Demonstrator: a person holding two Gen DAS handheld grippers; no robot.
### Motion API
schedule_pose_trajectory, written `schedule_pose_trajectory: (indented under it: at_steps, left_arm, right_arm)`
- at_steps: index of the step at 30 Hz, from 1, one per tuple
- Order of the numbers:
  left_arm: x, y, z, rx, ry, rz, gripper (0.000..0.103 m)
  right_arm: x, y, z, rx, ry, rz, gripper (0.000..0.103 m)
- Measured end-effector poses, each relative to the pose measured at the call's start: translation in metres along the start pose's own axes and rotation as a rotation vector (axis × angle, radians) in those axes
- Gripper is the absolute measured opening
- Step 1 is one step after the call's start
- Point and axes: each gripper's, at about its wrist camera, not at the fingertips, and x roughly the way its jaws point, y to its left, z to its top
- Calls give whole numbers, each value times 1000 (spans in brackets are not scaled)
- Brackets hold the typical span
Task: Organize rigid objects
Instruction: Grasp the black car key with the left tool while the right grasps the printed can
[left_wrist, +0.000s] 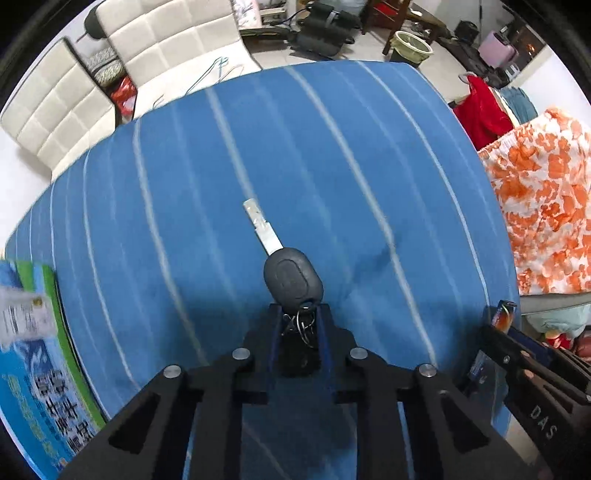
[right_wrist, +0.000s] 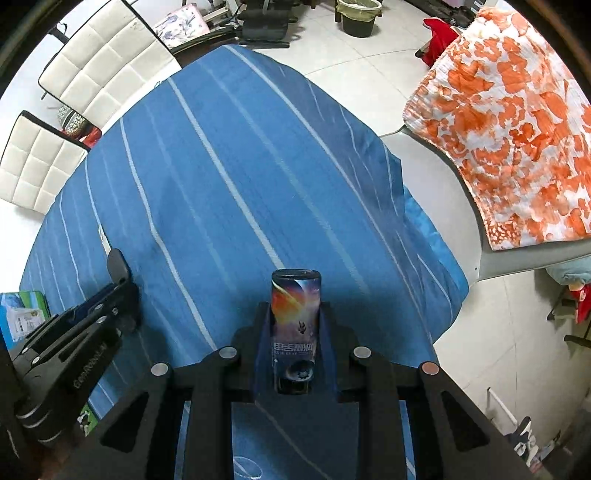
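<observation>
A car key lies on the blue striped cloth, its black head between the tips of the left gripper and its metal blade pointing toward 11 o'clock. The key ring hangs in the gap between the two fingers, which are drawn in close on the key's ring end; whether the pads truly press on it cannot be told.

In the right wrist view, a small box printed with a planet and flame picture stands between the fingers of the right gripper, clenched from both sides over the cloth. The left gripper shows at 9 o'clock of the box, near it, with the key's dark head at its tip.

A green and blue packet lies at the cloth's edge at 8 o'clock in the left view. An orange flowered cloth lies at 2 o'clock, and white padded chairs stand at 10 o'clock beyond the table.
</observation>
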Motion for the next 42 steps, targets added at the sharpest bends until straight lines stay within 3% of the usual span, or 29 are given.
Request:
schedule_pose_trajectory:
  at_steps: [8,9,10,17,21,22,24,25,26,29,32,33,35,36,37,42]
  left_arm:
    - [-40,33,-34,-76,-30,-46,13]
    - [-48,36,-38,-83,-42,-52,11]
    - [-57,39,-42,-86,-60,-58,3]
    - [-124,61,-72,-128,-190,-89,2]
    - [-133,80,-77,-160,-204,-154,3]
    - [-126,83,-75,-174,-186,-188,5]
    - [-101,87,-64,-202,-104,-218,30]
    - [-85,87,-58,-216,-67,-249,52]
    - [-72,87,-55,-230,-45,-285,65]
    - [-28,79,-41,-244,42,-297,68]
    - [7,58,-34,-174,103,-195,69]
    - [9,47,-34,-137,73,-173,74]
    - [9,28,-34,-59,28,-111,61]
    - [9,17,-35,-15,15,-30,50]
    - [8,12,-36,7,0,11,31]
    - [5,27,-47,-58,11,-92,30]
  right_arm:
    - [-13,14,-23,-45,0,47,27]
    - [-18,17,-27,-54,-5,53,27]
    - [-23,19,-30,-61,-12,58,27]
    - [-73,49,-56,-137,-64,98,27]
    - [-95,68,-72,-192,-102,85,27]
    - [-96,70,-74,-192,-102,80,27]
    - [-97,69,-76,-171,-101,75,27]
    - [-96,67,-76,-155,-102,70,27]
    - [-93,63,-75,-134,-103,62,27]
    - [-78,52,-63,-94,-92,52,27]
    - [-59,46,-50,-73,-81,29,27]
    - [-55,45,-47,-71,-79,22,27]
    - [-46,44,-42,-63,-72,9,27]
    - [-42,43,-40,-60,-67,3,27]
    - [-39,42,-39,-56,-61,0,27]
    - [-29,41,-40,-47,-38,1,27]
